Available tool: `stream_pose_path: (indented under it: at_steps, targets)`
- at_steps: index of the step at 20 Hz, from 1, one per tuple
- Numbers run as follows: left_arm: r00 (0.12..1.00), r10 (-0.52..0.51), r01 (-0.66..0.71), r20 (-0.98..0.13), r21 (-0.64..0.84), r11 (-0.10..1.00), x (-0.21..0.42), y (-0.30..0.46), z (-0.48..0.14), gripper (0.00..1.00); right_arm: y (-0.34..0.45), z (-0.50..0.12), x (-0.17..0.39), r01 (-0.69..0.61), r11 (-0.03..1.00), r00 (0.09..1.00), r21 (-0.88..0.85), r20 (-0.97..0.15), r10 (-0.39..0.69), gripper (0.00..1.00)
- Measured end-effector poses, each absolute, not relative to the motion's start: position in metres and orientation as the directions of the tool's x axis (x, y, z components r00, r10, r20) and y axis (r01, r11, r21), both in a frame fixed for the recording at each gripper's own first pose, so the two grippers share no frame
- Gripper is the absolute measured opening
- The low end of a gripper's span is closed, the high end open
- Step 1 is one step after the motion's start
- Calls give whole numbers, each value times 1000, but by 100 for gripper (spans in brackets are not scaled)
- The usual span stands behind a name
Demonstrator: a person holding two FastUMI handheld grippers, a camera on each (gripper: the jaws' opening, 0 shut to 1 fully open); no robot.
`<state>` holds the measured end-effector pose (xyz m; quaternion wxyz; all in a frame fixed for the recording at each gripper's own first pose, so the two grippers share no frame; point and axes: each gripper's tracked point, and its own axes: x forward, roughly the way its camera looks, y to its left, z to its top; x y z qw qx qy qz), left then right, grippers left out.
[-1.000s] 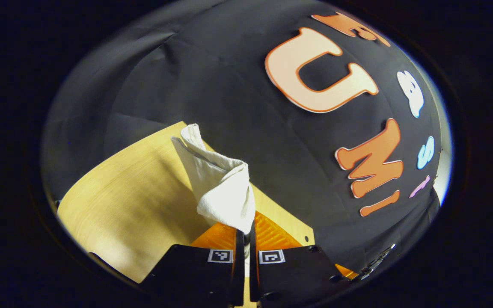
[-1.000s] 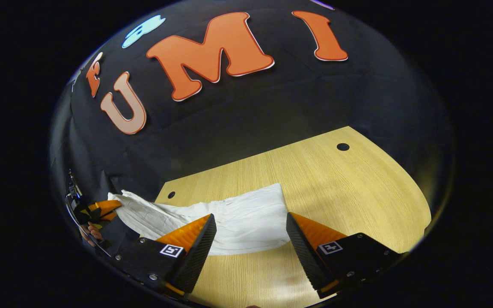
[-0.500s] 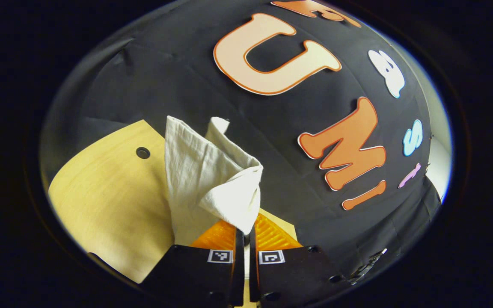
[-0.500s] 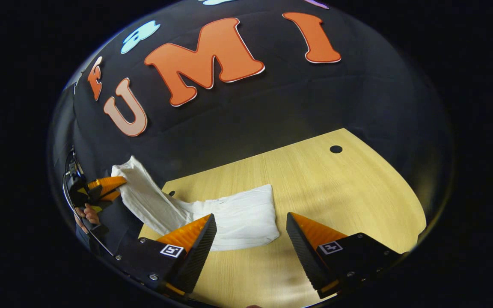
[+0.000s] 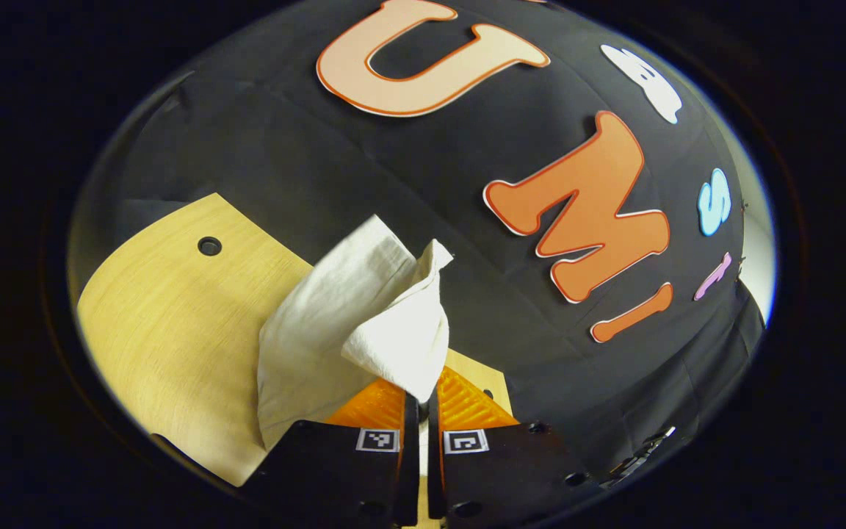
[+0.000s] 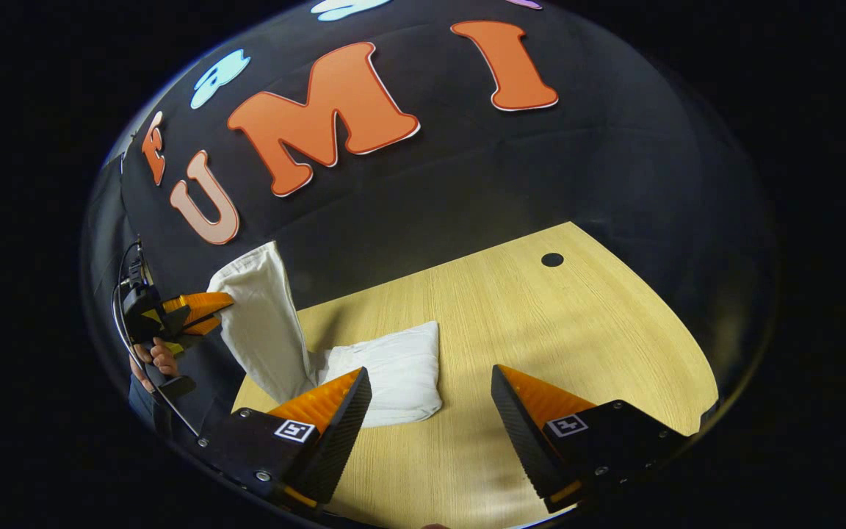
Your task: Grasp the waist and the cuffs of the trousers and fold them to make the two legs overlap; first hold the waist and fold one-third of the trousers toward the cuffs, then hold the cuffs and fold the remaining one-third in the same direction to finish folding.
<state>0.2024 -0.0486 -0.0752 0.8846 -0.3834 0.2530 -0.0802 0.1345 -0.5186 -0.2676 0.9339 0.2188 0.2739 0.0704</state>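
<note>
Your left hand-held gripper (image 5: 418, 400) pinches the trousers (image 6: 386, 371) by one end above the surface (image 6: 540, 330); the right hand-held gripper (image 6: 430, 389) gapes empty. That small bite may slip, dropping the fold crooked.

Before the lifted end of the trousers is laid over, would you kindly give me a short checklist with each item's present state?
1. Left gripper shut on the trousers: ok.
2. Gripped end lifted off the table: ok.
3. Right gripper open and holding nothing: ok.
4. Folded part lying flat on the table: ok.
5. Bare table beyond the fold for landing: ok.
6. Edges aligned under the lifted end: cannot tell.
</note>
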Motion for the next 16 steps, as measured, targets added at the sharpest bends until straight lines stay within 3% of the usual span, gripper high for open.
stream_pose_path:
  at_steps: [10,16]
  targets:
    - [796,-389,-33,-464,-675,737,215,-160,-115,8,-567,-299,143,6,876,819,482,-505,272,98]
    - [710,-424,4,-562,-599,801,201,-236,-167,9,-587,-309,149,-10,872,808,490,-510,295,99]
